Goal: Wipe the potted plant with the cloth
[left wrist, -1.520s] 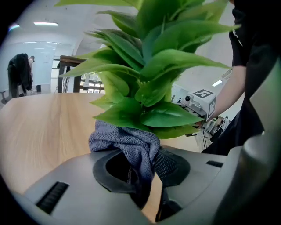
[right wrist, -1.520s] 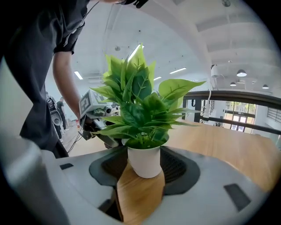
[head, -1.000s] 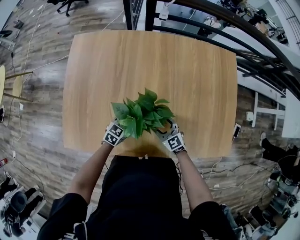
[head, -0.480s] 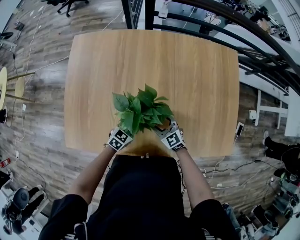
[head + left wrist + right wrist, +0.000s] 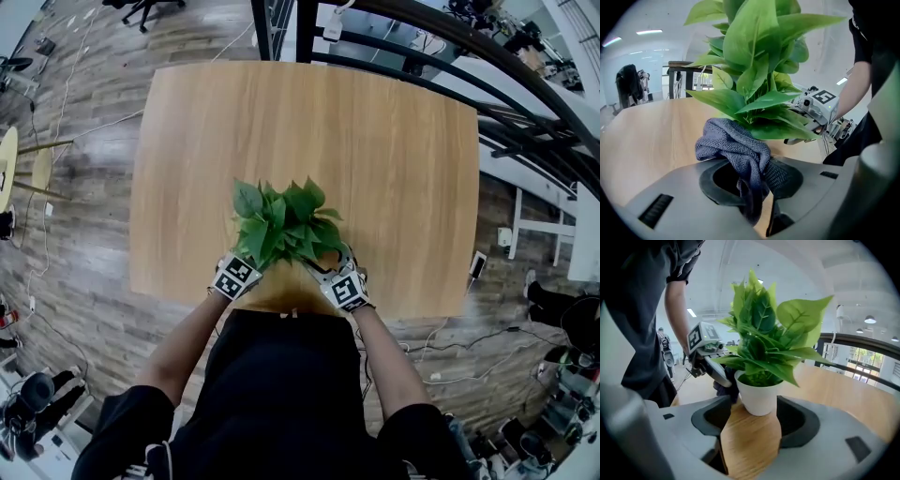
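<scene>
Head view: the leaves of the plant (image 5: 281, 228) hide the pot, the cloth and the jaw tips of both grippers; only the marker cubes and the person's forearms show. The plant stands by the near edge of the table (image 5: 394, 141), about midway along it.

Left gripper view: the top of the plant is cut off by the frame, and the pot is hidden behind cloth and leaves. The left gripper (image 5: 754, 187) has its jaws closed on a grey cloth (image 5: 733, 143). The cloth bunches above the jaws, its top against the lowest leaves.

Right gripper view: the white pot (image 5: 759, 397) holds the green plant; its soil cannot be made out. The right gripper (image 5: 752, 427) has its jaws wide apart, with the pot upright between the tips. A sliver of table shows on the pot's left, and contact on its right cannot be confirmed. Only a dark part of the cloth shows, left of and behind the pot.
</scene>
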Available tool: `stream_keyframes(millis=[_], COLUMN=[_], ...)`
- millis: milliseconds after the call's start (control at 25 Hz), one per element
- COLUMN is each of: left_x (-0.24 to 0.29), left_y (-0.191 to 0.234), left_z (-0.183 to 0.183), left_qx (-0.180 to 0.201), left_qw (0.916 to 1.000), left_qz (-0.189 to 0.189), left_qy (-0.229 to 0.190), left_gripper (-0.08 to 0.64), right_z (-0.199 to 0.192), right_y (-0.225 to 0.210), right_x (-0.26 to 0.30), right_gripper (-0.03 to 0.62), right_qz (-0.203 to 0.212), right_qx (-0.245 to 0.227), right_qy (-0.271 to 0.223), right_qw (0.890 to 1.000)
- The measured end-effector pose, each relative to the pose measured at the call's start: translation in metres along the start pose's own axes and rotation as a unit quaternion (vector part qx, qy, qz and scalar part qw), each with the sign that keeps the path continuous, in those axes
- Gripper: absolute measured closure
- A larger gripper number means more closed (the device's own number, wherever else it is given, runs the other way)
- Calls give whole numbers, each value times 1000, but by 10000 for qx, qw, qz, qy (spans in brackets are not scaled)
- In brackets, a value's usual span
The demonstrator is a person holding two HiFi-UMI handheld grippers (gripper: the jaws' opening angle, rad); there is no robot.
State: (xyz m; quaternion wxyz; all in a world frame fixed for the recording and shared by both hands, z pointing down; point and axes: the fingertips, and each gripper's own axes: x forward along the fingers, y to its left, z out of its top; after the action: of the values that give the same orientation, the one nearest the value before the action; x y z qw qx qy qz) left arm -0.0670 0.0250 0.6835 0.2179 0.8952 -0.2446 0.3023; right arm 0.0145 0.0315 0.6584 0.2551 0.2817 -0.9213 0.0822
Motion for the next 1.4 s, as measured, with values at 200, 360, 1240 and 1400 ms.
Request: stream_keyframes(millis=[200,360,1240,1400], left_x=[-2,1,-3,-6], left_y=[12,20,-11,-2], left_z=[1,2,-7,-6], left_qx=[-85,-62,-253,-258], left_qw=[9997,9995,9993,9989], left_qz=[210,292,254,378], left_qy=[-20,69,122,77], left_gripper=[423,423,423,423], right_z=[12,20,13,5], right_y=[-29,-14,9,2], right_x=[1,14,11,6], right_gripper=[305,301,303,304], right_qz=[-170,360,254,266], right_qx=[-189,-713,-432,-457], right_qy=[-183,-207,-160,-37], right_qw=[9995,9966,9986,9986])
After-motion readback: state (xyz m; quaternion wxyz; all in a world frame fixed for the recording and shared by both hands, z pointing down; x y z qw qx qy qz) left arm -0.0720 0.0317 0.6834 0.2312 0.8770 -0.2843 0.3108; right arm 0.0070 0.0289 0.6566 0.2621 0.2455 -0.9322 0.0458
